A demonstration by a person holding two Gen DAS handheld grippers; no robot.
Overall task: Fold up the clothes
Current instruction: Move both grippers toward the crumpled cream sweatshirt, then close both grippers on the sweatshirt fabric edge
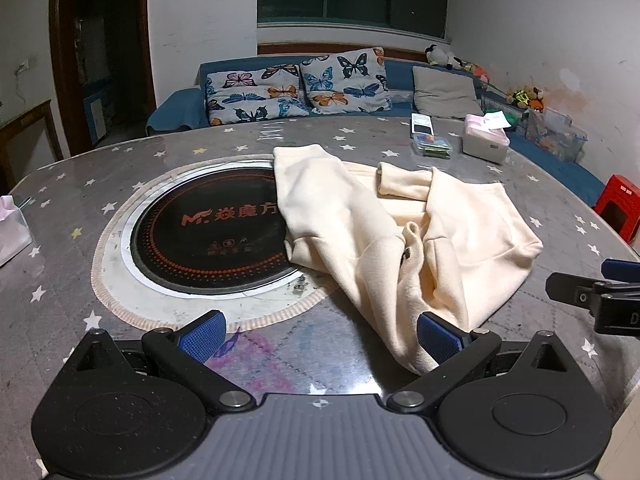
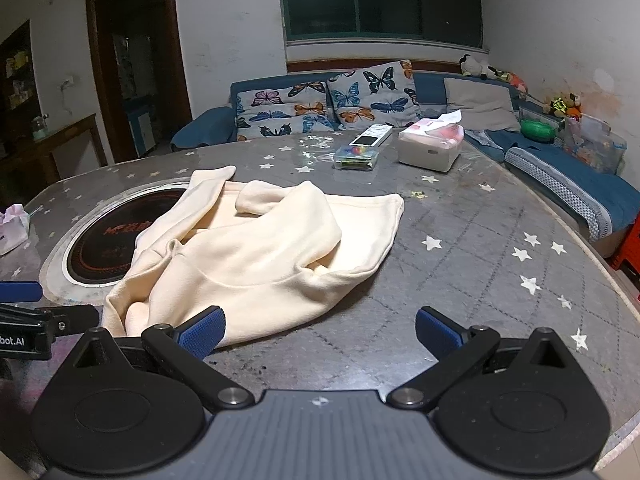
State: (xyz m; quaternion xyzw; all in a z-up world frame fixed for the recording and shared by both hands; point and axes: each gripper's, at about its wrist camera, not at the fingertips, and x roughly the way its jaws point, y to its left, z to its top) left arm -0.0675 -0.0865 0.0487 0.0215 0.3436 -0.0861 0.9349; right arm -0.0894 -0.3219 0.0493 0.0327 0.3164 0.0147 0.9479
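Note:
A cream sweatshirt point(image 1: 384, 236) lies crumpled on the grey star-patterned table point(image 1: 60, 288), partly over a round black hotplate point(image 1: 208, 236). My left gripper point(image 1: 320, 340) is open and empty above the near edge; its right finger point(image 1: 438, 338) is at the garment's nearest corner. In the right wrist view the sweatshirt point(image 2: 260, 252) lies ahead and left. My right gripper point(image 2: 320, 332) is open and empty; its left finger point(image 2: 202, 332) is at the garment's near hem. The right gripper's tip shows in the left wrist view point(image 1: 600, 292).
A tissue box point(image 2: 430, 144), a small clear box point(image 2: 356, 158) and a remote point(image 2: 370, 136) stand at the table's far side. A pink tissue pack point(image 1: 10, 228) sits at the left edge. A blue sofa point(image 2: 560, 168) with butterfly cushions lies behind. A red stool point(image 1: 618, 204) stands right.

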